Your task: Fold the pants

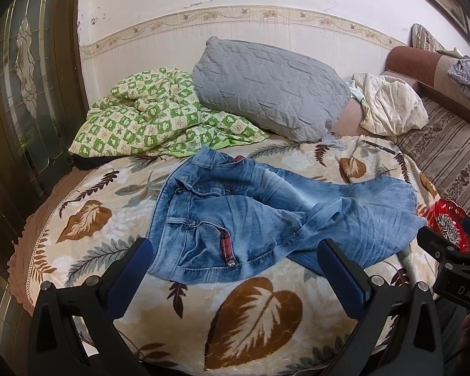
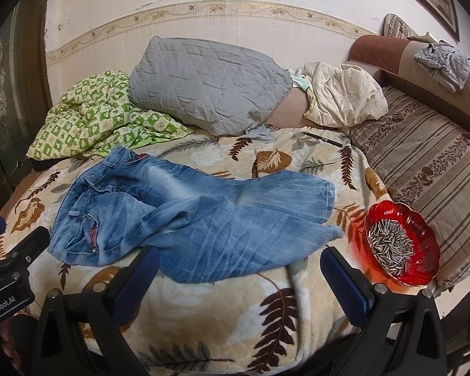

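Note:
Light blue jeans (image 1: 266,216) lie rumpled on the leaf-patterned blanket (image 1: 253,310), waist to the left, legs running right, one leg crossed over the other. They also show in the right wrist view (image 2: 188,216). My left gripper (image 1: 235,257) is open and empty, held just in front of the waist and near leg. My right gripper (image 2: 238,263) is open and empty, in front of the near leg's lower part. The right gripper's body shows at the right edge of the left wrist view (image 1: 454,260).
A red glass bowl of seeds (image 2: 401,244) sits right of the leg hems. A grey quilted pillow (image 2: 206,87), a green checked quilt (image 2: 94,116), a cream cloth (image 2: 344,97) and a pen (image 2: 322,139) lie behind. A striped sofa (image 2: 429,163) is at right.

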{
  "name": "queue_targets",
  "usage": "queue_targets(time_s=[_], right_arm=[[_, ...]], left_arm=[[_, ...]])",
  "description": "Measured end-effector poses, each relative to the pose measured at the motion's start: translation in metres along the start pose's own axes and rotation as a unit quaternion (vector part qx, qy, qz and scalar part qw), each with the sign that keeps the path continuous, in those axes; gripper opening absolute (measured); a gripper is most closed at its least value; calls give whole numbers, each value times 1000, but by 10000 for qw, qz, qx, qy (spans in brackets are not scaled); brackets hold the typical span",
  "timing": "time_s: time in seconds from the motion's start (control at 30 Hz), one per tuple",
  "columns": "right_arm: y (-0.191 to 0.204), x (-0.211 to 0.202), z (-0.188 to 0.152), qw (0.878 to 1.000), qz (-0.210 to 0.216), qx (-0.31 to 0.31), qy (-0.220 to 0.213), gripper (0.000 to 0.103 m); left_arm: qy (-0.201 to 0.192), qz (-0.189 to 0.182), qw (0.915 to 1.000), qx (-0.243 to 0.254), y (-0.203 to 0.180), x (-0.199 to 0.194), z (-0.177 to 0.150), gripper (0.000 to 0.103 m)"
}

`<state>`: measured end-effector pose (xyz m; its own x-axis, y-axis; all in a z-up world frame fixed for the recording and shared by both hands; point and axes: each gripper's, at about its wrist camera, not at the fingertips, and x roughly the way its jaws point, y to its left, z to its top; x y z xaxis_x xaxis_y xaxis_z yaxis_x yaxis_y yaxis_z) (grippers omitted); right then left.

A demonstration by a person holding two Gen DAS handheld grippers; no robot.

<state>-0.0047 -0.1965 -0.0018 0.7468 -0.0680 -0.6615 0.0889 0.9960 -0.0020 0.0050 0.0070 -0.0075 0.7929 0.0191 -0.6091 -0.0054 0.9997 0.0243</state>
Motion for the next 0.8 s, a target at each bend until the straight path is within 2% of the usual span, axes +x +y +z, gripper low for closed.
queue_targets(time_s=[0.53, 0.63, 0.7, 0.8], right_arm=[[-10, 9, -3, 9998, 44, 109, 175, 103], [-21, 6, -4, 9995, 282, 158, 2, 103], [-35, 4, -5, 9980, 529, 327, -105, 103], [-62, 11, -3, 9951, 739, 650, -39, 103]], left_arm=[[46, -8, 9997, 248, -14, 9, -3, 103], [-10, -156, 9992, 375, -24, 13, -1, 103], [-38, -386, 9979, 524, -32, 17, 2, 103], [-46, -861, 9928, 836, -49, 31, 9, 103]])
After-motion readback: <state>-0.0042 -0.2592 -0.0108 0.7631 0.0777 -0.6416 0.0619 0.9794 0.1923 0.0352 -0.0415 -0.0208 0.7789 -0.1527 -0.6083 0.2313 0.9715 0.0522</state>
